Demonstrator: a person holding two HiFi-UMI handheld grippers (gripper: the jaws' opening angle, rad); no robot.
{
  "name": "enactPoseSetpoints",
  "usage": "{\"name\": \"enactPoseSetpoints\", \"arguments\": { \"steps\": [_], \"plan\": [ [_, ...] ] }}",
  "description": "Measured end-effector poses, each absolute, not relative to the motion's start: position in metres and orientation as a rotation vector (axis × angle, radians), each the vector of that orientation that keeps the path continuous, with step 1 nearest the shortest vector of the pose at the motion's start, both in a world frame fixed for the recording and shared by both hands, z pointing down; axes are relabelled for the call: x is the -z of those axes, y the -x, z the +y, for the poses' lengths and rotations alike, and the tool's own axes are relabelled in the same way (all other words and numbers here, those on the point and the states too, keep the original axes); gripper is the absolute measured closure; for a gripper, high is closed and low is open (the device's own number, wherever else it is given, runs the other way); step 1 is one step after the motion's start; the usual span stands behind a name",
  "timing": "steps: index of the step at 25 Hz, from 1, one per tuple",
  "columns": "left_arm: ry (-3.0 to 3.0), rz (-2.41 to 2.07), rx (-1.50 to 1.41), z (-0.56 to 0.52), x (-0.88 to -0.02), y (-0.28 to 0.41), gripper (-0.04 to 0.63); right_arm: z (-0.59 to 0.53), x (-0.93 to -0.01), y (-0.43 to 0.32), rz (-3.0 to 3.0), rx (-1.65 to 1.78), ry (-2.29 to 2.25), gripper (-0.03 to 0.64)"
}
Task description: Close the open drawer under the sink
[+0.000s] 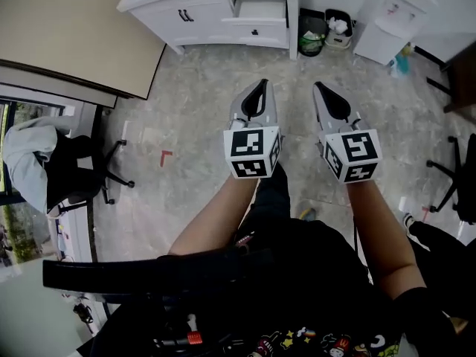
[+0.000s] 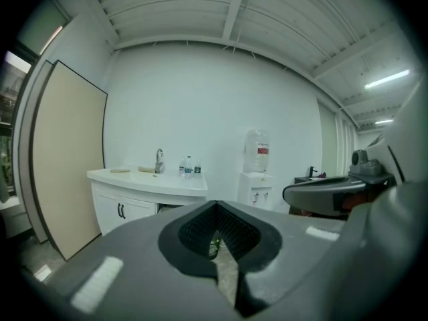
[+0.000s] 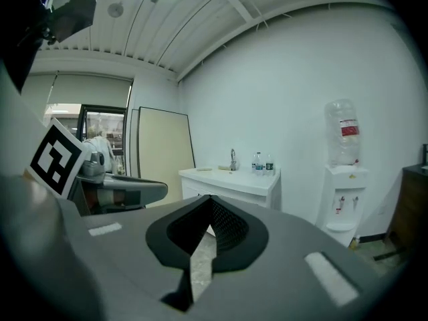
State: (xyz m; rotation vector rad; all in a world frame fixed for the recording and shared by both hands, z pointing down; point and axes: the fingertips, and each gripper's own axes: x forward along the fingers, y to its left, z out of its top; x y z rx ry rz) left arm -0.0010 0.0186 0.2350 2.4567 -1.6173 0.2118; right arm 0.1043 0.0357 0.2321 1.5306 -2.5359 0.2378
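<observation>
The white sink cabinet (image 1: 195,12) stands against the far wall, and its upper right drawer (image 1: 260,8) is pulled out. My left gripper (image 1: 261,86) and right gripper (image 1: 319,88) are held side by side over the floor, well short of the cabinet, pointing toward it. Both are shut with nothing between the jaws. In the left gripper view, the left gripper (image 2: 217,238) covers the lower frame, with the cabinet (image 2: 130,202) beyond at left. The right gripper (image 3: 202,238) looks at the cabinet (image 3: 231,181) from farther off; the drawer is hidden there.
Two small bins (image 1: 312,33) sit right of the cabinet, then a white water dispenser (image 1: 390,13). A beige board (image 1: 67,28) leans at left. An office chair (image 1: 78,171) with a grey garment stands at left, and another black chair (image 1: 465,177) at right.
</observation>
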Motion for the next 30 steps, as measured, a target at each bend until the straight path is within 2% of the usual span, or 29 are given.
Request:
{"name": "enactPoseSetpoints", "arguments": {
  "steps": [7,13,17,22,26,30],
  "plan": [
    [-2.507,-1.515,-0.253,-0.16,-0.262,0.004,0.565,-0.134,-0.256,-0.094,-2.444,-0.296,-1.621,0.594],
    [-2.363,-1.603,-0.326,-0.238,-0.332,0.01,0.542,-0.223,-0.312,-0.088,-2.451,-0.361,-1.534,0.594],
    [-2.299,-1.672,-0.334,-0.29,-0.396,0.014,0.524,-0.277,-0.367,-0.082,-2.513,-0.339,-1.407,0.594],
    [-2.274,-1.761,-0.339,-0.353,-0.52,0.031,0.507,-0.335,-0.464,-0.076,-2.572,-0.26,-1.417,0.594],
    [-2.275,-1.768,-0.307,-0.392,-0.606,0.039,0.44,-0.364,-0.551,-0.075,-2.578,-0.229,-1.452,0.594],
    [-2.333,-1.799,-0.292,-0.418,-0.655,0.049,0.423,-0.378,-0.606,-0.065,-2.605,-0.166,-1.463,0.594]
  ]
}}
